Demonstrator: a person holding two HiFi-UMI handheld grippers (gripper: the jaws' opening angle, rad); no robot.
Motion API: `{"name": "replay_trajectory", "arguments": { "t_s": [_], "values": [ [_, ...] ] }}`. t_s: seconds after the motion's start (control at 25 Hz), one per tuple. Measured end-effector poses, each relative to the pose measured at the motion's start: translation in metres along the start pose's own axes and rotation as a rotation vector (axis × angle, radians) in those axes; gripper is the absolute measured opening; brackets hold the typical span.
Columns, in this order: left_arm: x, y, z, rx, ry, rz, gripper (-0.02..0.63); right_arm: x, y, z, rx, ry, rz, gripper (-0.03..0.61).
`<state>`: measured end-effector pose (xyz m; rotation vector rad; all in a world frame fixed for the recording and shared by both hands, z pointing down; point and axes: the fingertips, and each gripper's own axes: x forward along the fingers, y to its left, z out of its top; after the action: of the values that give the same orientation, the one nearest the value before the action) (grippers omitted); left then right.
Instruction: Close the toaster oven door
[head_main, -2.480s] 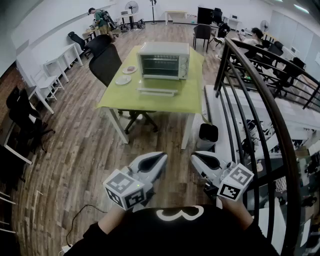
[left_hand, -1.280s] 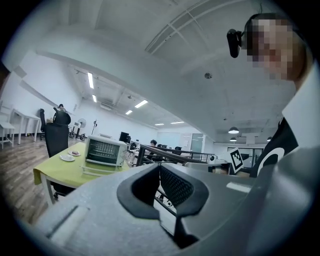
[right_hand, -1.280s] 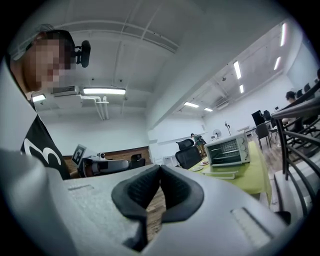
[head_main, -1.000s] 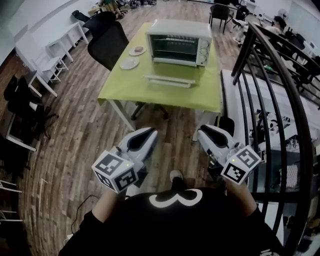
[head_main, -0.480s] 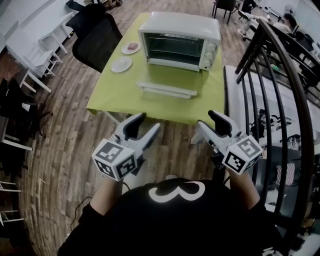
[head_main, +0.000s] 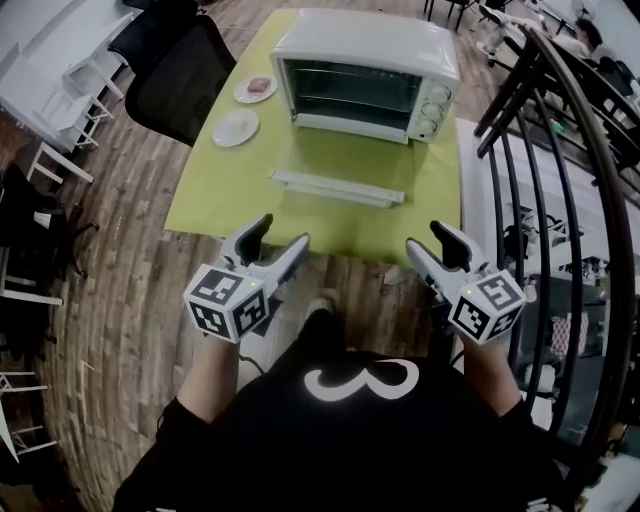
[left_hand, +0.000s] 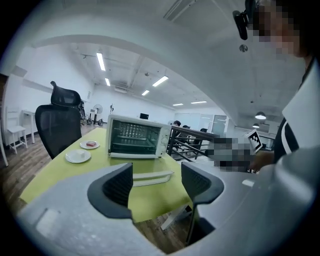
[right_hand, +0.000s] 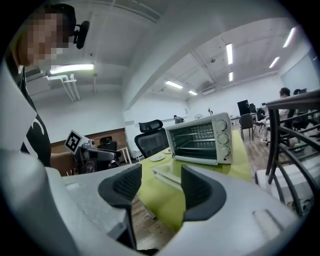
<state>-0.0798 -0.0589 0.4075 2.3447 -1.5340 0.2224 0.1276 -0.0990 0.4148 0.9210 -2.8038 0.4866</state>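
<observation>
A white toaster oven (head_main: 365, 75) stands at the far side of a green table (head_main: 215, 195). Its glass door (head_main: 340, 160) hangs fully open and lies flat toward me, its handle (head_main: 335, 188) nearest. My left gripper (head_main: 281, 232) hovers at the table's near edge, left of the door, with its jaws opening and nothing between them. My right gripper (head_main: 427, 238) is held at the near right corner, jaws also opening and empty. The left gripper view shows the oven (left_hand: 137, 137) and the handle (left_hand: 150, 176) beyond the pads. The right gripper view shows the oven (right_hand: 202, 140) and the door (right_hand: 167, 172).
Two small plates sit left of the oven, a bare one (head_main: 236, 127) and one with food (head_main: 257, 88). A black office chair (head_main: 175, 65) stands at the table's left side. A dark metal railing (head_main: 560, 130) runs along the right. White desks (head_main: 60, 70) line the left wall.
Both grippers went from shut to wide open. I have come much closer to the table, and the grippers now reach its near edge.
</observation>
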Motion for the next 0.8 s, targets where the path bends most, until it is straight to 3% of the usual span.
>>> {"name": "replay_trajectory", "arguments": {
  "t_s": [0.32, 0.52, 0.8],
  "values": [
    [0.057, 0.078, -0.031, 0.027, 0.151, -0.007, 0.296, 0.057, -0.043, -0.020, 0.060, 0.077, -0.113, 0.239],
    [0.096, 0.136, -0.058, 0.082, 0.249, 0.035, 0.296, 0.090, -0.076, -0.050, 0.124, 0.130, -0.210, 0.240],
    [0.128, 0.186, -0.095, 0.084, 0.336, 0.052, 0.296, 0.117, -0.102, -0.091, 0.167, 0.222, -0.330, 0.242]
  ]
}}
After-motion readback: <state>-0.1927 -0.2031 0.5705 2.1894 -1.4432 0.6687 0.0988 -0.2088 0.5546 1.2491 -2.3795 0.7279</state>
